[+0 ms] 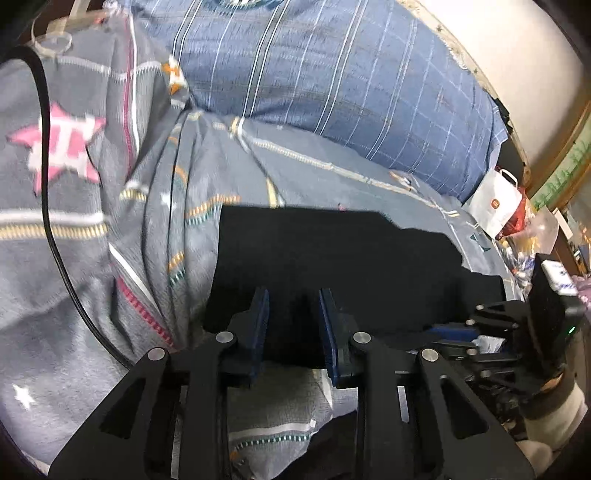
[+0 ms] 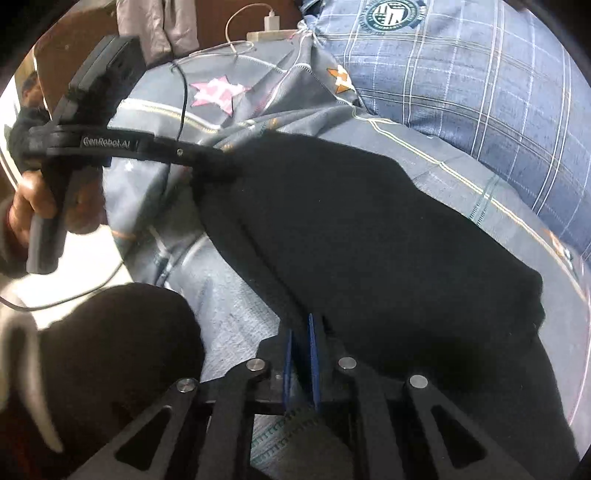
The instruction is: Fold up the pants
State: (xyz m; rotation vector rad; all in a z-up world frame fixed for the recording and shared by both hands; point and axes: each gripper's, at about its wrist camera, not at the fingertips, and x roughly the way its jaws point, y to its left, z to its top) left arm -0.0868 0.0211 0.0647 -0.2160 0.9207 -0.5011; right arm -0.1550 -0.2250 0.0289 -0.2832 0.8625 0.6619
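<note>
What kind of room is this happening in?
Most likely a bedroom: black pants lie on a bed with a star-patterned grey sheet, a plaid blue pillow and a phone charger behind.

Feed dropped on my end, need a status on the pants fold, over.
Left hand-held gripper open over black pants. Right hand-held gripper shut on pants edge. Pants partly folded on bedsheet. Black cable left of the pants, clear.

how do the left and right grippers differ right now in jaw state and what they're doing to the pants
The left gripper has its jaws spread apart, with the black pants lying between and beyond them; the right gripper has its jaws nearly shut, pinching a fold at the pants' edge. Both have blue pads and work over the same star-patterned bedsheet.
</note>
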